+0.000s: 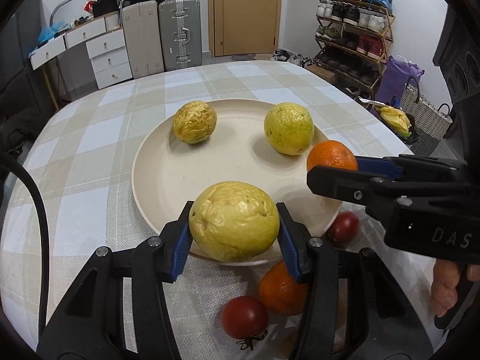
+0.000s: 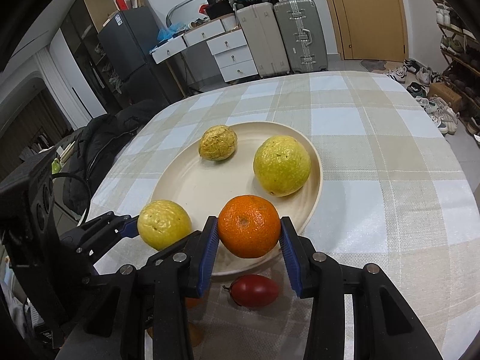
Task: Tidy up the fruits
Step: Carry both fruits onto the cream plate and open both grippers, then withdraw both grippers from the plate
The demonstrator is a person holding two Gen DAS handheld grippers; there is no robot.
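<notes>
Your left gripper (image 1: 234, 231) angles down toward the table from the bottom of the left wrist view, its blue pads (image 1: 180, 246) pinching a wrinkled yellow fruit (image 1: 234, 220) over the near rim of the cream plate (image 1: 228, 162). Your right gripper (image 2: 249, 234) tilts down likewise and clamps an orange (image 2: 249, 225) between its pads, just above the plate's near edge. In the left wrist view it enters from the right side of the frame, lying nearly level across it, with your hand (image 1: 450, 285) wrapped on its grip at lower right. On the plate sit a shrivelled yellow fruit (image 1: 195, 121) at upper left and a greener yellow fruit (image 1: 288, 127) at upper right, well apart. On the checked tablecloth (image 1: 90, 150) below the plate lie a second orange (image 1: 282, 291) and two red tomatoes (image 1: 244, 316), one near the plate's rim (image 1: 343, 226)
</notes>
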